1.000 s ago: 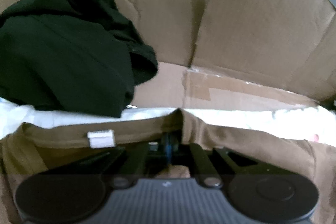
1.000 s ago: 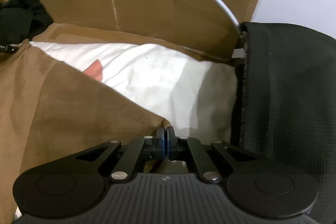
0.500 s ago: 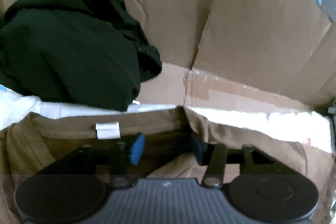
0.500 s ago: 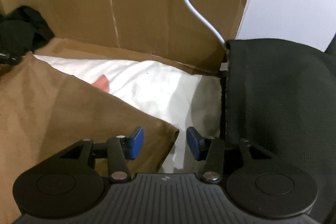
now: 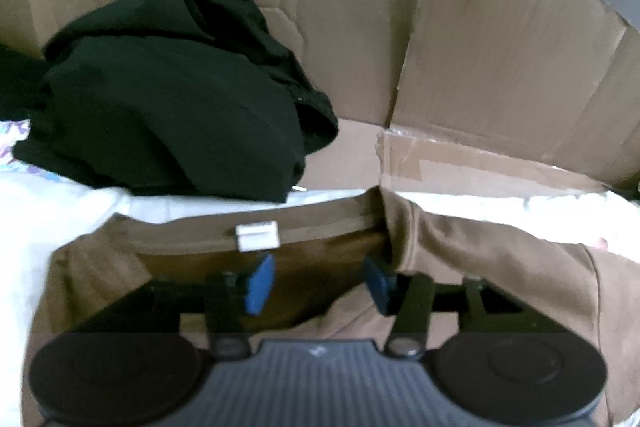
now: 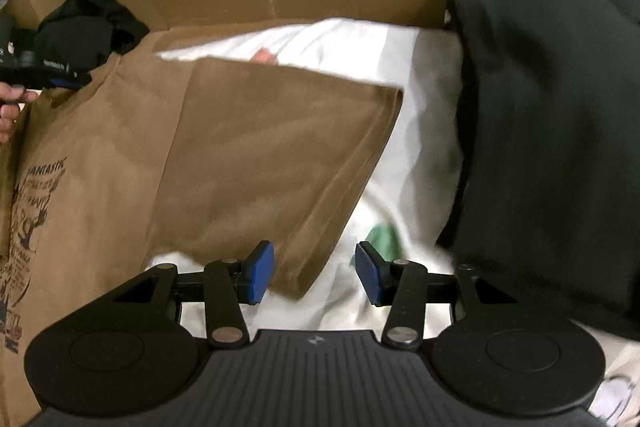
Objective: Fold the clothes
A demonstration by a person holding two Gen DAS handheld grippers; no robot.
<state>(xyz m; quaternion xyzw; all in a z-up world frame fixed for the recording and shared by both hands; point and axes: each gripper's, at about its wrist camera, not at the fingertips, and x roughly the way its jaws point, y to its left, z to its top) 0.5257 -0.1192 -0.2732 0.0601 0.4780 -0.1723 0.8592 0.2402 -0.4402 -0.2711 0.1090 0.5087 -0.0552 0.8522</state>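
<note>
A brown T-shirt (image 5: 500, 259) lies on a white sheet, its collar with a white label (image 5: 257, 235) just ahead of my left gripper (image 5: 318, 285). That gripper's jaws are opening; the collar fabric lies under the gap and the blue pads (image 5: 260, 283) do not press it. In the right wrist view the brown T-shirt (image 6: 260, 155) has one side folded over its printed front (image 6: 28, 227). My right gripper (image 6: 316, 277) hovers at the fold's near corner. Its jaws are closing, and the corner sits below the gap, untouched by the pads.
A heap of black clothes (image 5: 172, 99) sits at the back left against a cardboard wall (image 5: 500, 47). A black fabric-covered object (image 6: 552, 127) stands close on the right. The white sheet (image 6: 416, 67) shows between it and the shirt. A hand (image 6: 12, 103) holds the other gripper at the left edge.
Both grippers, shut on the brown shirt a second ago, have let go and opened. The right one drew back toward the fold's near corner; the shirt's side now lies folded over.
</note>
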